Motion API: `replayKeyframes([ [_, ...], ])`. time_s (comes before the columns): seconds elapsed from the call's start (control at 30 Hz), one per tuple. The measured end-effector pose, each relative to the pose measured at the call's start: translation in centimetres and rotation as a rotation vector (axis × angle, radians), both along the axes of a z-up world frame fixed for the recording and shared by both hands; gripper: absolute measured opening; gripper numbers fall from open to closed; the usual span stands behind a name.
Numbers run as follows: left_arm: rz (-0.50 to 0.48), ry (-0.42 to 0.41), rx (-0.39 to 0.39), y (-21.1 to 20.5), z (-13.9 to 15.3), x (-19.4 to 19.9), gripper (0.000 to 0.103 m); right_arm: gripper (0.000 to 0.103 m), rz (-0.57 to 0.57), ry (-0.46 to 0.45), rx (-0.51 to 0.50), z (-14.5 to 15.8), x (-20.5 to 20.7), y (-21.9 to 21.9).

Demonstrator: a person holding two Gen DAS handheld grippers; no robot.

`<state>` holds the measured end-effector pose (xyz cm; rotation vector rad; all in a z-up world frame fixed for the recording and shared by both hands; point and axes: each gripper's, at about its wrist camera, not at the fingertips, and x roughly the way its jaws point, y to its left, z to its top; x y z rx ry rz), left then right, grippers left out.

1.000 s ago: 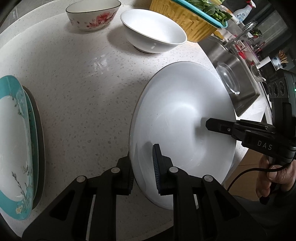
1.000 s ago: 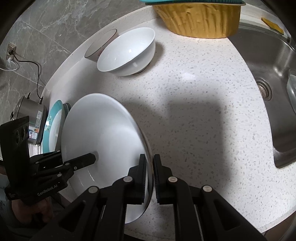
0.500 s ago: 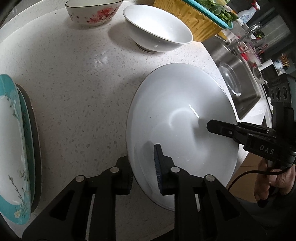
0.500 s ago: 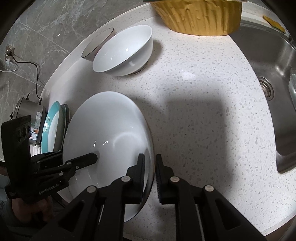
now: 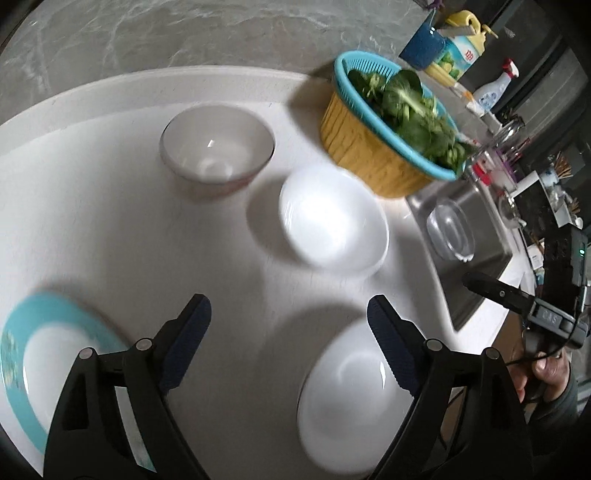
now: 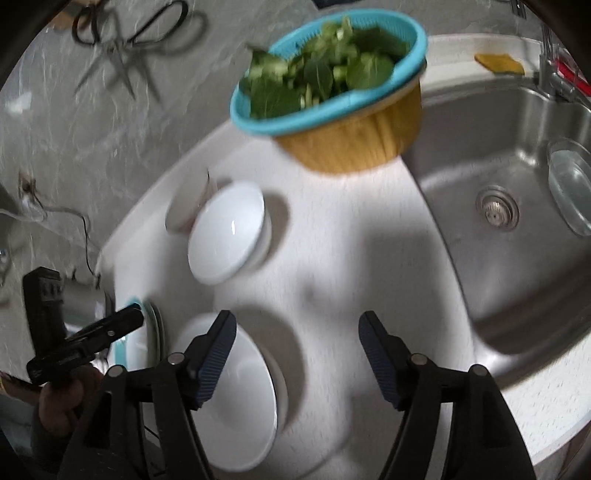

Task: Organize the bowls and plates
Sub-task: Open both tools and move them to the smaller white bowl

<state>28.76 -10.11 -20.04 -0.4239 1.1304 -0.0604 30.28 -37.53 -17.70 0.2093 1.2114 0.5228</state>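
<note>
The large white plate [image 5: 351,398] lies flat on the speckled counter, below and to the right of my left gripper [image 5: 288,308]. The left jaws are opening wide with nothing between them. My right gripper [image 6: 297,321] hovers just right of the same plate [image 6: 240,398]; its jaws are also opening and hold nothing. A teal-rimmed plate [image 5: 37,362] sits on a darker plate at the left. A white bowl [image 5: 332,221] and a floral bowl [image 5: 218,151] stand further back. Each gripper shows in the other's view: the right one [image 5: 480,286], the left one [image 6: 122,321].
A yellow basket with a teal colander of greens [image 5: 388,129] stands at the back by the steel sink [image 6: 517,221], which holds a glass bowl [image 6: 569,192]. Scissors [image 6: 136,33] hang on the marble wall. The counter's front edge runs close below the white plate.
Both grippers have let go of the white plate, which now lies on the counter. Both have opened wide, risen and pulled back, and the view is blurred by the motion.
</note>
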Motion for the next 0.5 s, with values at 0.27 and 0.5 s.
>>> replayKeyframes([
  [0.27, -0.044, 0.093, 0.001, -0.8, -4.2, 6.9, 0.086, 0.071, 0.057, -0.004, -0.007, -1.6, 3.6, 5.1],
  [0.5, -0.035, 0.114, 0.0, -0.7, -6.5, 10.3, 0.072, 0.064, 0.06, 0.053, -0.024, -4.4, 6.4, 7.5],
])
